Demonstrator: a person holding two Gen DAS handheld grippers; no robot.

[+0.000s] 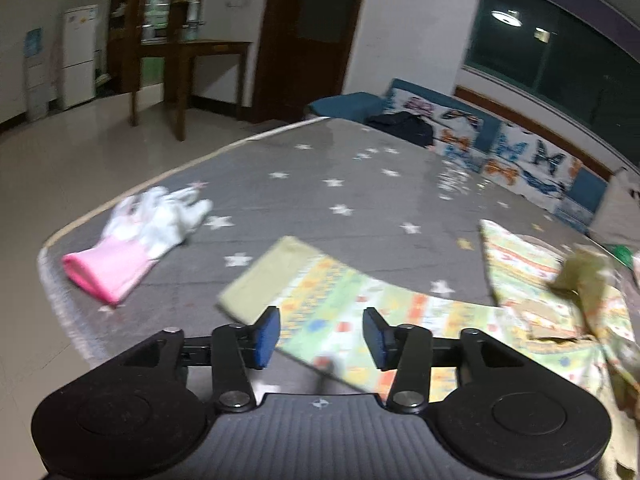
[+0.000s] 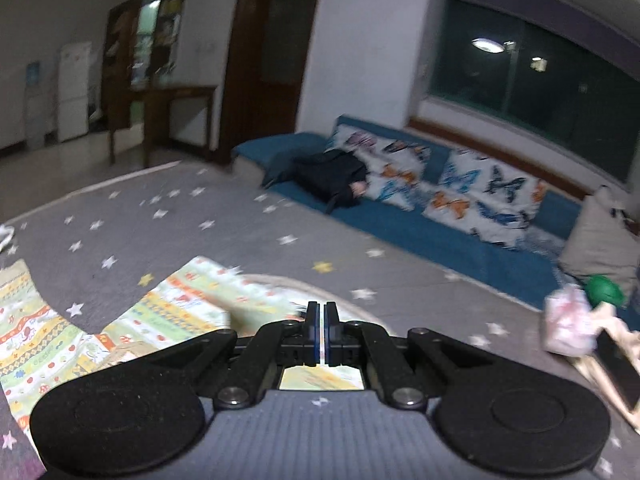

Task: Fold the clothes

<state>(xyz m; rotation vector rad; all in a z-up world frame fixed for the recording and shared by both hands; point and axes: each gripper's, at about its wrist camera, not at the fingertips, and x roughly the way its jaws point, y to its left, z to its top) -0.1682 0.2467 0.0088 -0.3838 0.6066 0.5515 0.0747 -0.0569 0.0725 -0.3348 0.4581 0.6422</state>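
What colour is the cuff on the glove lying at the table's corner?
Pink, on a white fabric glove; the left wrist view shows it best.

Dim indoor light, motion blur, fisheye-bent dark corners.

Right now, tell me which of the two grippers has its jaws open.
The left gripper: its blue pads stand apart over the patterned garment, gripping nothing. The right gripper has its pads pressed together.

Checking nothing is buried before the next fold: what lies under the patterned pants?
Around the patterned pants, only the grey star-print mat shows. The white and pink glove lies apart, uncovered. Anything beneath the cloth itself is hidden.
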